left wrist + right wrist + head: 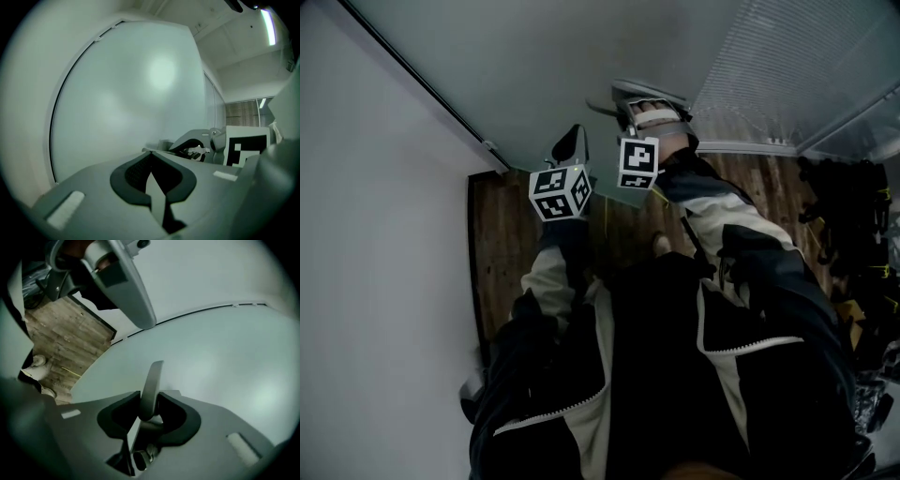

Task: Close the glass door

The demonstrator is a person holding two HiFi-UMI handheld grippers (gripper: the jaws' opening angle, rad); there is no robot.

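Both arms reach forward to the frosted glass door [581, 66], which stands at the far edge of the wood floor [502, 253]. Left gripper [573, 141] about level, jaws together, empty. Right gripper [645, 97] tilted down, jaws apart around a grey handle lever [151, 385], not clamping it.

Dark wood plank floor [502, 248]. White wall [375, 281] on left. Slatted blinds [787, 66] upper right. Black gear pile [848, 216] on floor, right edge. Ceiling light strip [268, 26] lit.
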